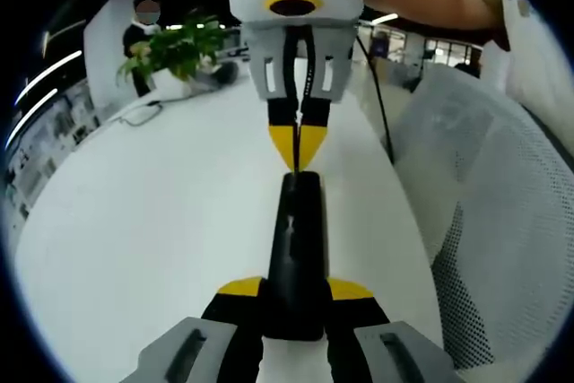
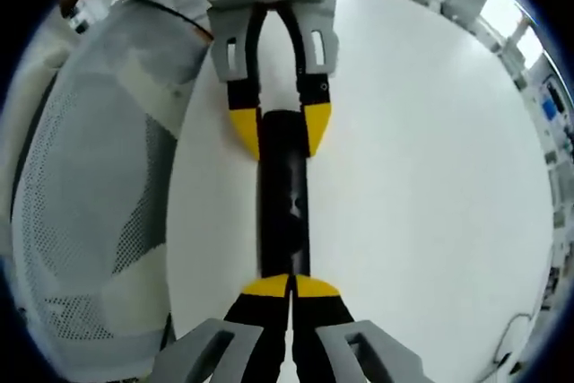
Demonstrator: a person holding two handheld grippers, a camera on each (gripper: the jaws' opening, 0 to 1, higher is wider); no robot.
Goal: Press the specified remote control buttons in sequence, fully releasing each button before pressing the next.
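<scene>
Black remote control is lying lengthwise on the white table, between the two grippers.

Left gripper, in its own view: yellow-tipped jaws are sitting one on each side of the near end of the remote, pinching it across its width. In the right gripper view the same gripper is coming in from the far end of the remote, its yellow tips flanking that end in the same clamp.

Right gripper, in its own view: yellow tips are pressed together with no gap showing, meeting just at the near end of the remote; cannot tell whether they are bearing on a button. In the left gripper view the right gripper is pointing down at the far end of the remote, tips together, touching or just above it.

Beyond the remote, at the far side of the table, a potted green plant is standing, with a person behind it. Beside the table, on the side away from the plant, a white mesh chair back is showing. It also shows in the right gripper view.
</scene>
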